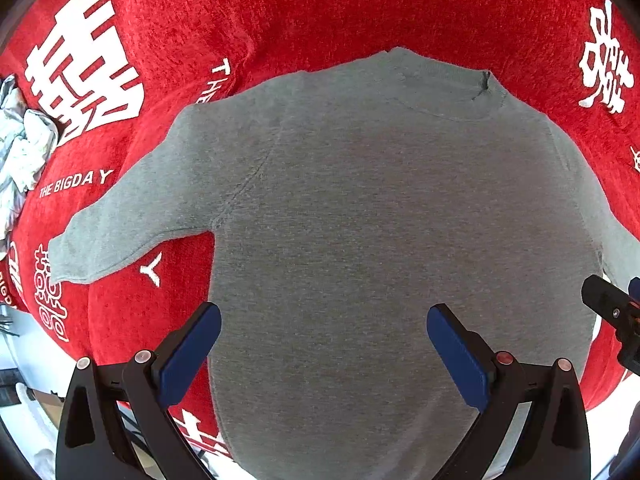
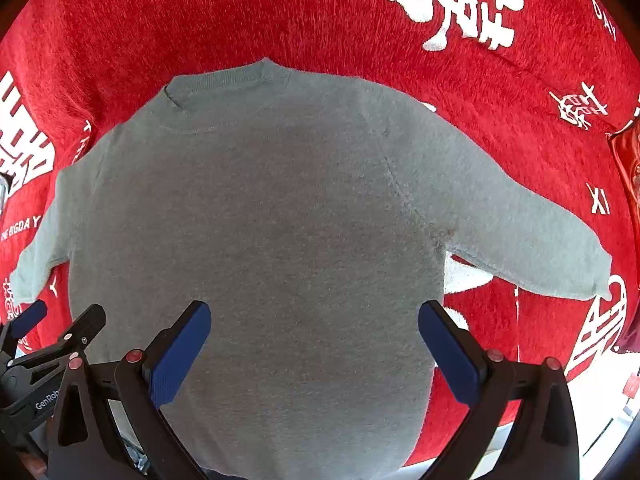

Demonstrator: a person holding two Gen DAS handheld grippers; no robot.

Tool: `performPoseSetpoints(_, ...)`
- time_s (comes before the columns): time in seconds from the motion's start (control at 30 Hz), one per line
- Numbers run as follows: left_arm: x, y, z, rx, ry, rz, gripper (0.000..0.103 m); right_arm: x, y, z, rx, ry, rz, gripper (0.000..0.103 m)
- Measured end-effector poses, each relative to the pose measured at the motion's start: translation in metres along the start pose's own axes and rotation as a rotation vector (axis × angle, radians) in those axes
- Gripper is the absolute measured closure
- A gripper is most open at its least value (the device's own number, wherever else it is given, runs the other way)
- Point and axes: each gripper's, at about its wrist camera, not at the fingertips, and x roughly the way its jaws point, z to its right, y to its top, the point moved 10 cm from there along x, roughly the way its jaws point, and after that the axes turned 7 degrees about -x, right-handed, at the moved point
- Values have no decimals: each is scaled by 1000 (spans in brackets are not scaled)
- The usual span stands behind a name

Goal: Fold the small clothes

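Observation:
A small grey long-sleeved sweater (image 1: 360, 220) lies flat on a red blanket (image 1: 280, 12), collar far from me, both sleeves spread out to the sides. It also shows in the right wrist view (image 2: 256, 220). My left gripper (image 1: 324, 344) is open and empty above the sweater's lower left body. My right gripper (image 2: 314, 340) is open and empty above the lower right body. The left sleeve cuff (image 1: 68, 260) and right sleeve cuff (image 2: 592, 276) lie flat on the blanket.
The red blanket (image 2: 360, 20) has white printed characters and the words "THE BIGDAY". A crumpled white and grey cloth (image 1: 20, 148) lies at the blanket's left edge. The other gripper shows at each view's side (image 1: 612, 312) (image 2: 60, 344).

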Motion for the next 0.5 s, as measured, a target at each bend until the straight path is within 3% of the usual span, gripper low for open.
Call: performPoseSetpoints(0.5,2,3,-5,-19,-34,11,0,-2,-2,-9,-19,-10,6,0)
